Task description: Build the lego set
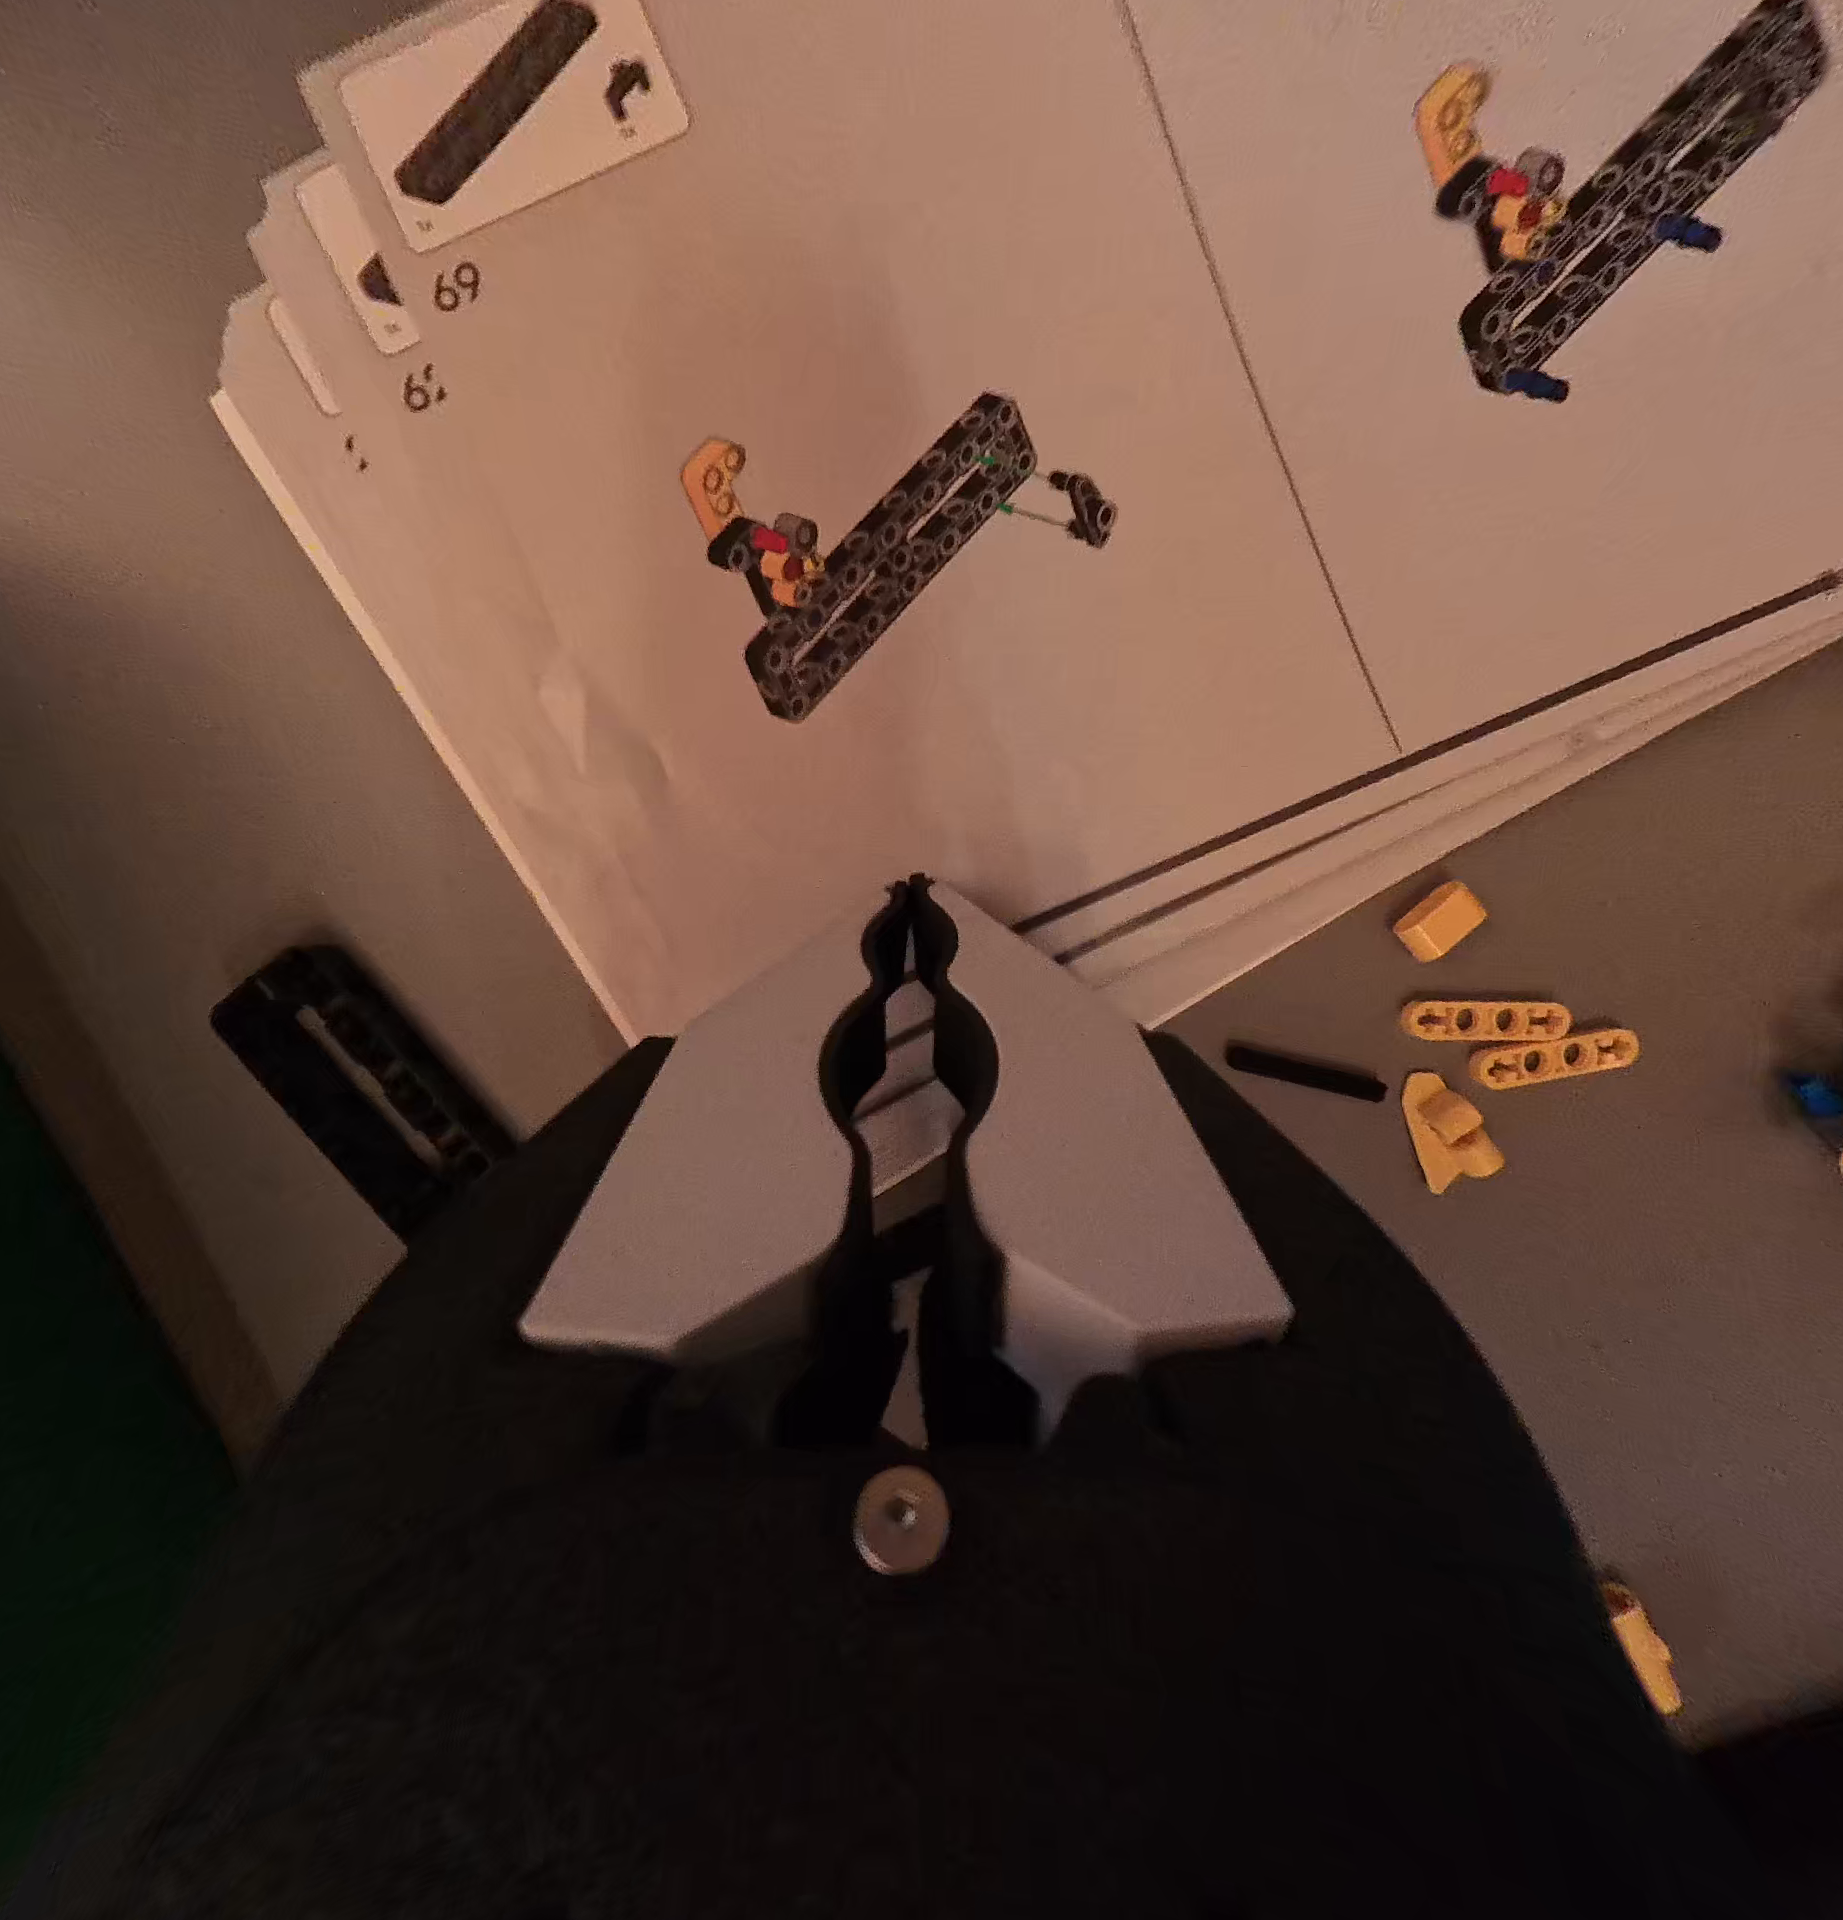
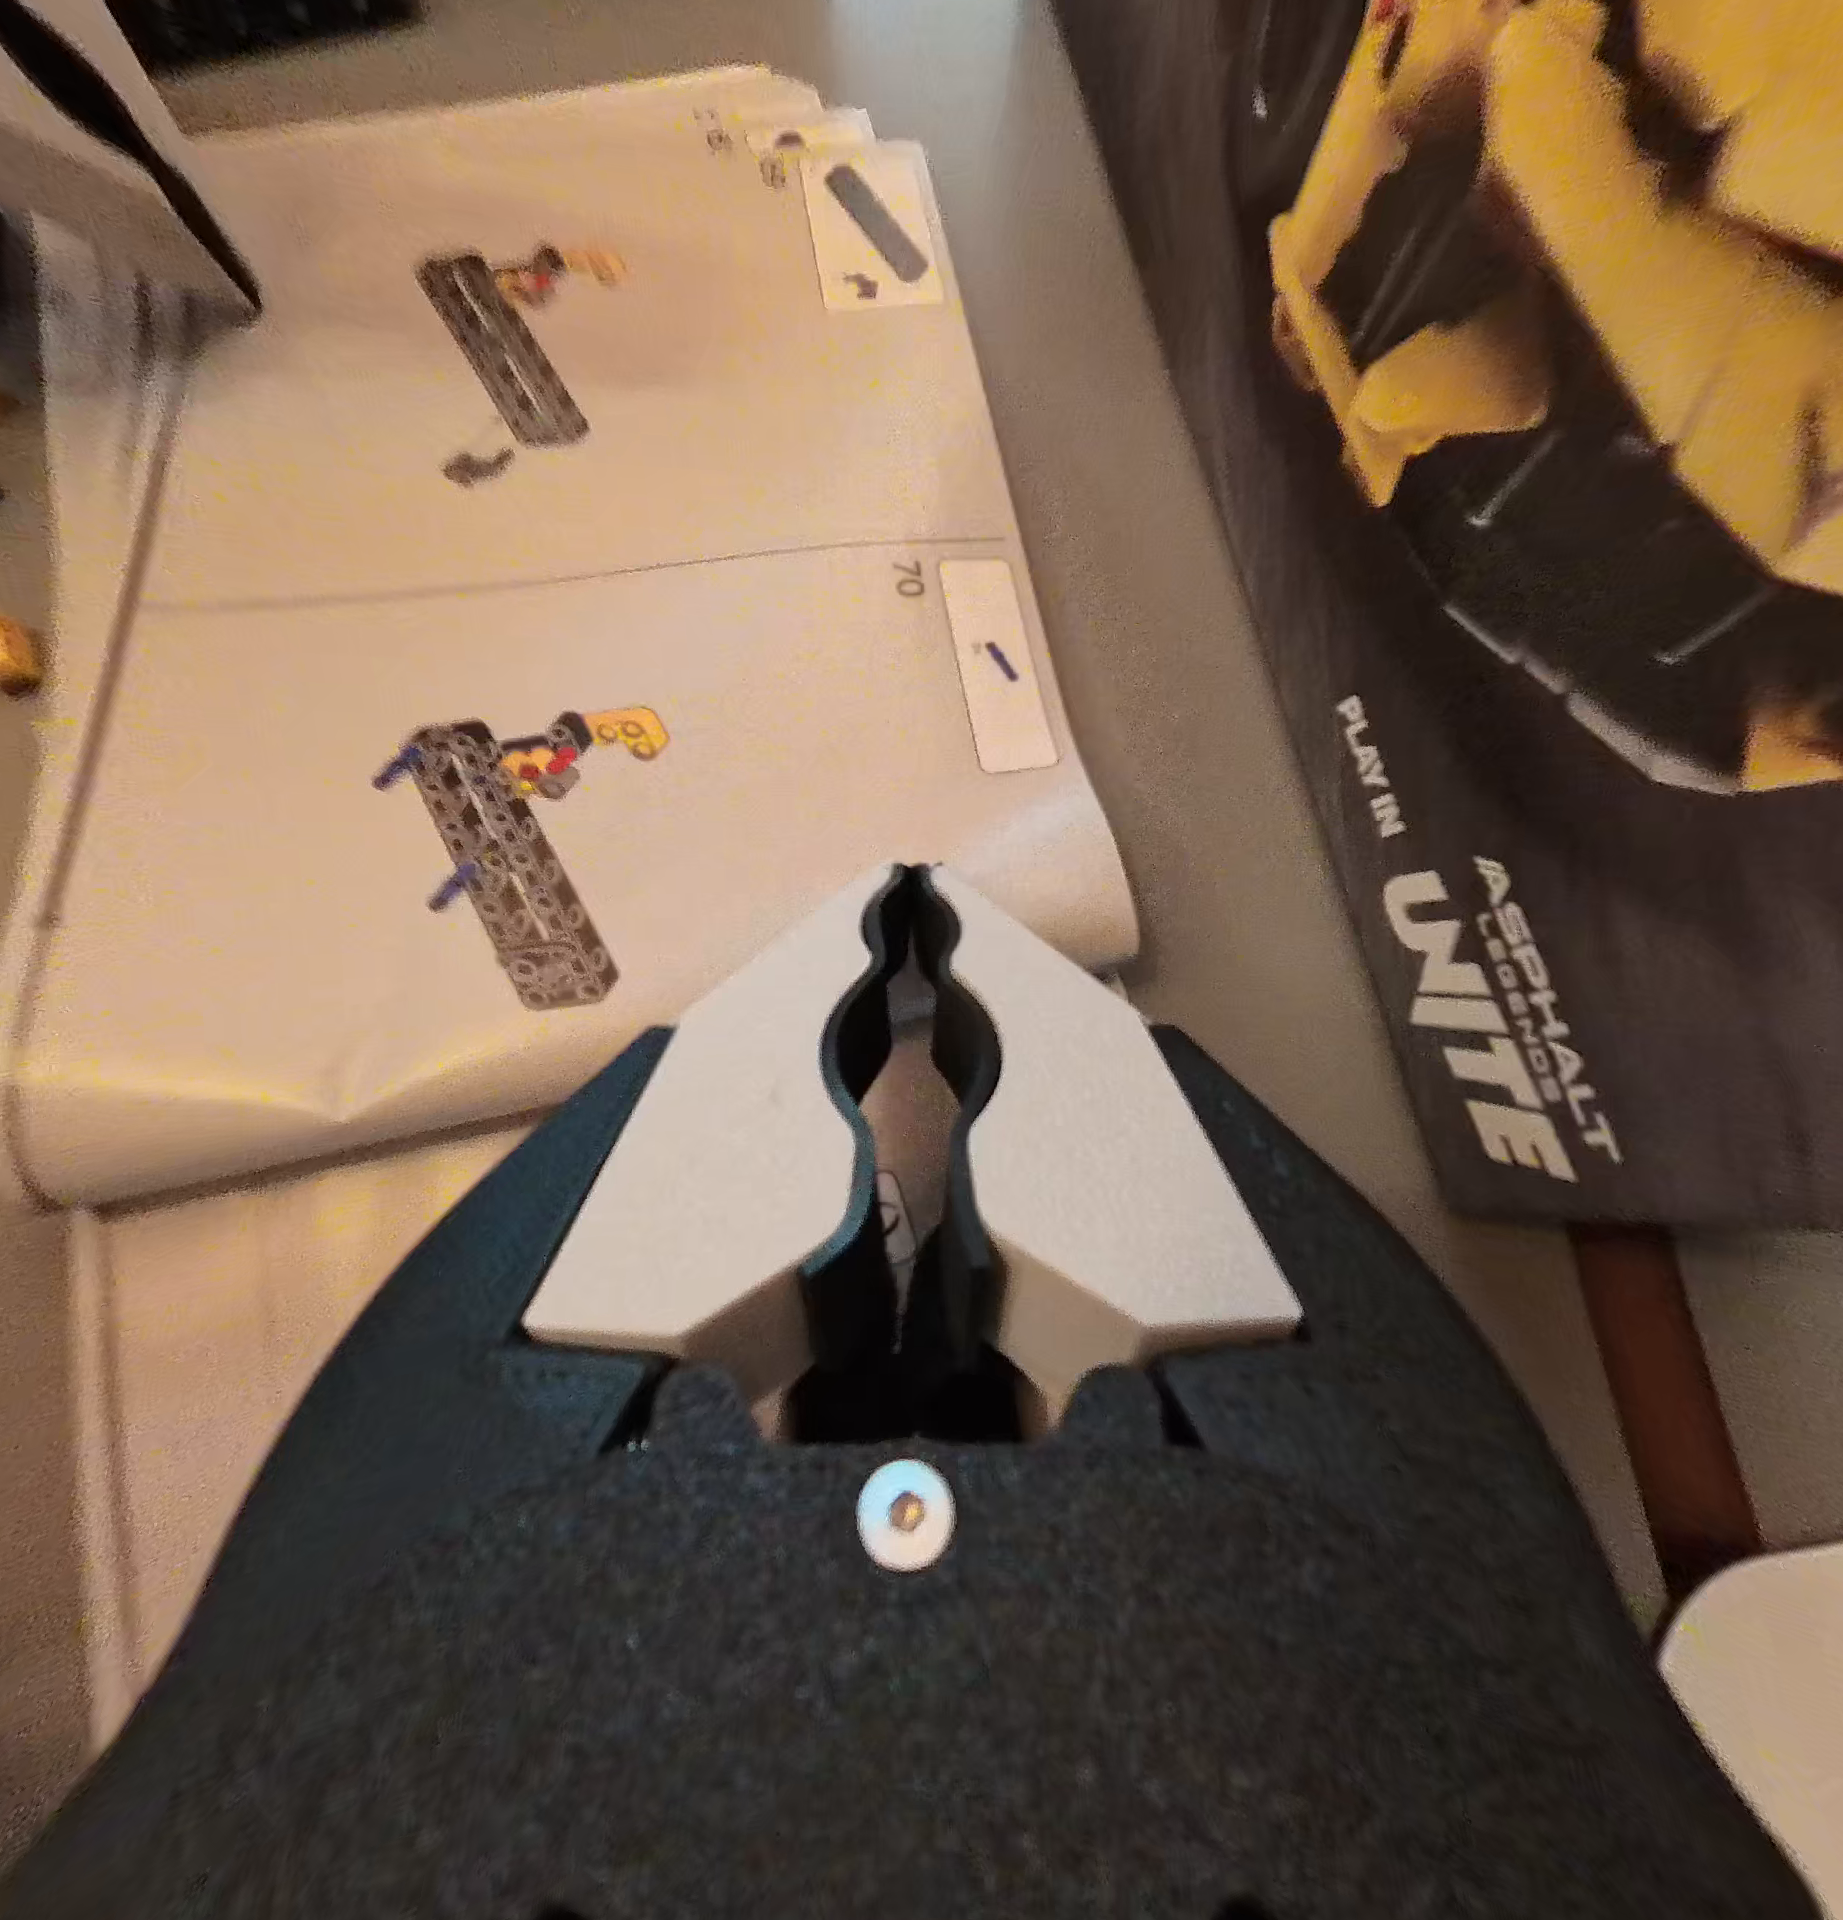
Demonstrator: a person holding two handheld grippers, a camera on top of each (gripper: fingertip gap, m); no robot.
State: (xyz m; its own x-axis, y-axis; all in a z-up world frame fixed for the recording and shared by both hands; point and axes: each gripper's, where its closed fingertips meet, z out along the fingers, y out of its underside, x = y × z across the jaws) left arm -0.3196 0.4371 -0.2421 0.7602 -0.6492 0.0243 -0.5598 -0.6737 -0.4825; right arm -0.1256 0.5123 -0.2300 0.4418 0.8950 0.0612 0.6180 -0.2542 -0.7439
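Lego pieces (image 1: 1519, 1039) flat, yellow, likely plastic, beside paper booklet (image 1: 896, 312); both jaws pressed together.

Warm, dim indoor light tints both views orange. The left wrist view is darker: deep shadow fills its lower half and left edge, and the instruction booklet (image 1: 896, 343) is the brightest area. The right wrist view is brighter and more even. Motion blur softens the booklet drawings, the yellow pieces (image 1: 1499, 1039) and the box (image 2: 1582, 520). Wide-angle distortion bends straight edges near the borders.
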